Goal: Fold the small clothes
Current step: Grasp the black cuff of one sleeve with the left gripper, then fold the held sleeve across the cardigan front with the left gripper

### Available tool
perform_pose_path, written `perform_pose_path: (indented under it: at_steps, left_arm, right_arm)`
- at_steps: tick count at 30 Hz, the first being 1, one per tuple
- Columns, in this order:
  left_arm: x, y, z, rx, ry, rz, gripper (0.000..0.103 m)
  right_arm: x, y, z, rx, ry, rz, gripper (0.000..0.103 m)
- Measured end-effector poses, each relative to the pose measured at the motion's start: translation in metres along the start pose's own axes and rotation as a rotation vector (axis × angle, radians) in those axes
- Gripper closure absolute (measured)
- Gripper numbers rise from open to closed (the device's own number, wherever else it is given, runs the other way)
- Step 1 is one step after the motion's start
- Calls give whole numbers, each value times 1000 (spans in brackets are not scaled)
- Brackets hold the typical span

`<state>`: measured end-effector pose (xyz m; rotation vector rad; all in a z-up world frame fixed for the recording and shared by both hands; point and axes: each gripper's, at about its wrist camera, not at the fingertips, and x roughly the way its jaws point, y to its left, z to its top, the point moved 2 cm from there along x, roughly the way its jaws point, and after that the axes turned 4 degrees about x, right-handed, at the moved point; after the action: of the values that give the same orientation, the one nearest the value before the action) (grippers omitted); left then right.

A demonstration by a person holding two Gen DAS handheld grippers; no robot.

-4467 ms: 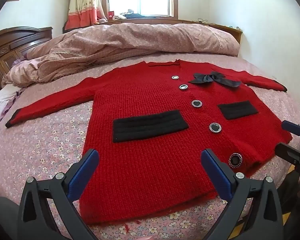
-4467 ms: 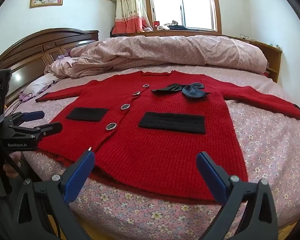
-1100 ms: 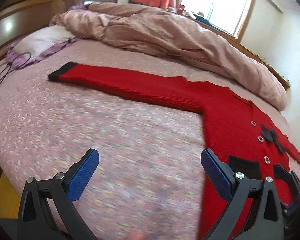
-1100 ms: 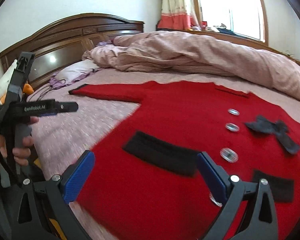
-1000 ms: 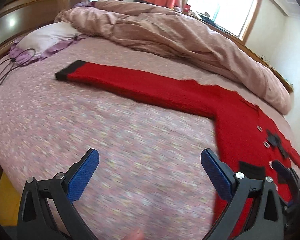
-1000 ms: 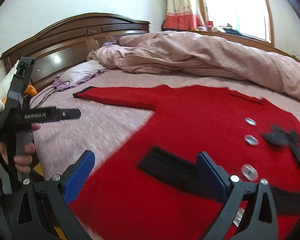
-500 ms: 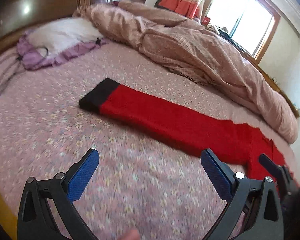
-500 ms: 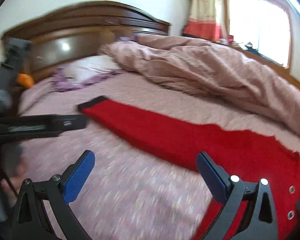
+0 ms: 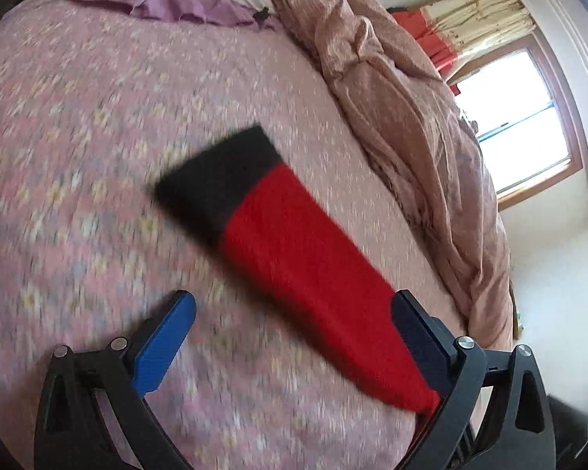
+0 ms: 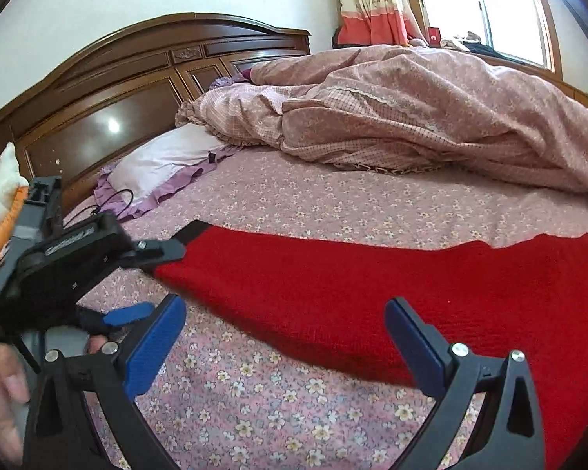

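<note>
Red sweater sleeve [image 9: 313,274] flat on bedspread [image 9: 78,117], seemingly ungripped, both grippers' jaws wide apart.

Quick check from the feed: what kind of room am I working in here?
A home bedroom, most likely: the red sweater lies on a bed with a floral sheet, backed by a carved wooden headboard, with a rumpled duvet and a pillow.

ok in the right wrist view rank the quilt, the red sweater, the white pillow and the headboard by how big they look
1. pink quilt
2. red sweater, close to the quilt; part runs out of frame
3. wooden headboard
4. white pillow

Nearness to the camera inflates the sweater, so the top two are uncertain.
</note>
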<state>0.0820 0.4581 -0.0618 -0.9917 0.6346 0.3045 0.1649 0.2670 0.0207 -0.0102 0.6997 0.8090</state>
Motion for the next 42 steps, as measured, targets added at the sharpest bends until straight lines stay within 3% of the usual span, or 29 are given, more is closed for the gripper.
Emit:
perform_pose_path:
  at_steps: [5, 7, 9, 10, 11, 15, 19, 26, 32, 36, 42]
  left_arm:
    - [7, 13, 28, -37, -70, -21, 7]
    - [12, 11, 36, -9, -101, 9, 9]
    - [16, 9, 39, 37, -124, 63, 31]
    - [21, 11, 41, 60, -123, 115, 73]
    - [23, 17, 41, 76, -113, 183, 100]
    - [24, 14, 43, 141, -151, 184, 101]
    - [15, -13, 47, 198, -202, 162, 101]
    - [2, -105, 32, 256, -240, -44, 101]
    - [21, -212, -15, 448, -226, -130, 101]
    - [35, -290, -67, 577, -170, -190, 101]
    - [65, -380, -155, 669, -121, -303, 101]
  right_arm:
    - [3, -10, -1, -3, 7, 2, 0]
    - [4, -12, 0, -11, 3, -7, 0]
    - [3, -15, 2, -8, 3, -16, 0]
    - [1, -17, 3, 1, 2, -16, 0]
    - [-1, -19, 4, 9, 1, -13, 0]
    - [-11, -25, 7, -19, -5, -22, 0]
    - [-23, -36, 12, -60, -31, -68, 0]
    - [-45, -92, 25, 78, -62, -106, 0]
    - [-81, -159, 31, 125, -78, -196, 0]
    - [-120, -213, 34, 156, -107, -256, 0]
    - [-200, -315, 22, 216, -125, -360, 0]
